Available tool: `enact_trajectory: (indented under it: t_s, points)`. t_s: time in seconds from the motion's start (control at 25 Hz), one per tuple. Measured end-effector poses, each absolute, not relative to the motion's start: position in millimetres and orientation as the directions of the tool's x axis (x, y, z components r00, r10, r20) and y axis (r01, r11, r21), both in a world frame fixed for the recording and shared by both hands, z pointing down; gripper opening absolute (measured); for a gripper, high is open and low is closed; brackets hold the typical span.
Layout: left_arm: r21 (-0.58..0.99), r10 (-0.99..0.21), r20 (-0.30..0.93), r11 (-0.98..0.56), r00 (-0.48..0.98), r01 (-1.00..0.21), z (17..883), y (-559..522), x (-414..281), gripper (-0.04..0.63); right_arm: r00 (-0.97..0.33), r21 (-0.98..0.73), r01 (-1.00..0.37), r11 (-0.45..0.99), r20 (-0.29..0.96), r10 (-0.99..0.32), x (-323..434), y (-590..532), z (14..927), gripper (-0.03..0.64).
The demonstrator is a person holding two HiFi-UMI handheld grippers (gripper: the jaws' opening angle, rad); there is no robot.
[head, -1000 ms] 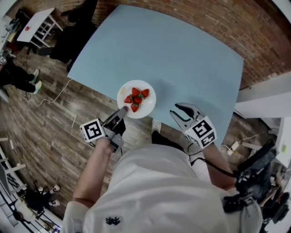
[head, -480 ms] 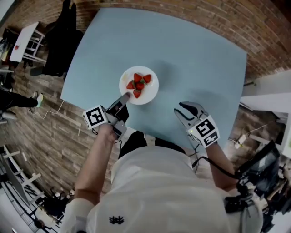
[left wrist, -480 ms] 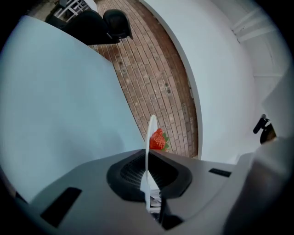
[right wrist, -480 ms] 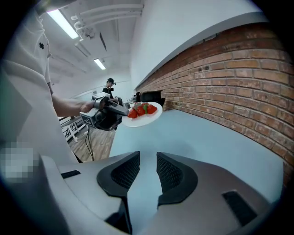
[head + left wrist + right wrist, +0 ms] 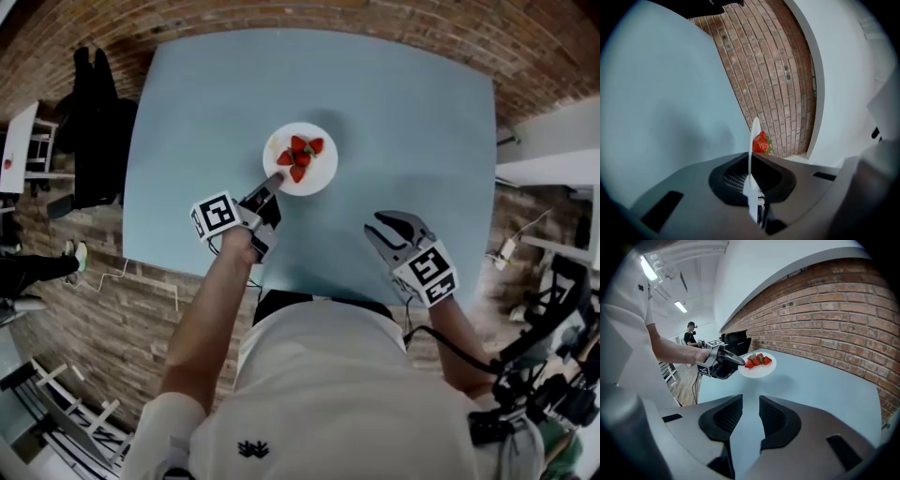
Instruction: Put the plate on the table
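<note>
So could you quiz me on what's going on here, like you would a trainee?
1. True or false: the right claw is holding the plate.
2. What lies on the plate? A) grapes B) strawberries C) bread
3. Fill in: the left claw grips the plate by its ____.

Key: 1 false, it is open and empty; 2 B; 3 rim.
</note>
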State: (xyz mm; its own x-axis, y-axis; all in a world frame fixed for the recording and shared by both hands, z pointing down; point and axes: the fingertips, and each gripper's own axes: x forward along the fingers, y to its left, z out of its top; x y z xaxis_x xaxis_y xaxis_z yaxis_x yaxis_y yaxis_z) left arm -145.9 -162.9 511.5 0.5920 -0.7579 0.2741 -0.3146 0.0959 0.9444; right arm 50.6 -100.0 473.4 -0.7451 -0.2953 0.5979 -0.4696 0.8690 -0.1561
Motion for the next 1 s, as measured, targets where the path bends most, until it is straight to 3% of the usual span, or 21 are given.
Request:
enact_trajectory:
  t_s: [0.64, 1.0]
  points:
    - [0.937, -0.681, 0.340, 0.185, 0.649, -0.297, 615, -247, -153, 0.008, -0.631, -0.150, -0.606, 0.781, 0.688, -0.358, 37, -109, 496, 0.110]
    - [0.919, -0.666, 0.390, 0.242, 0.636, -0.310, 632, -250, -153, 0.008, -0.639, -0.167, -0.610, 0.775, 0.682, -0.356, 30, -105, 497, 0.110]
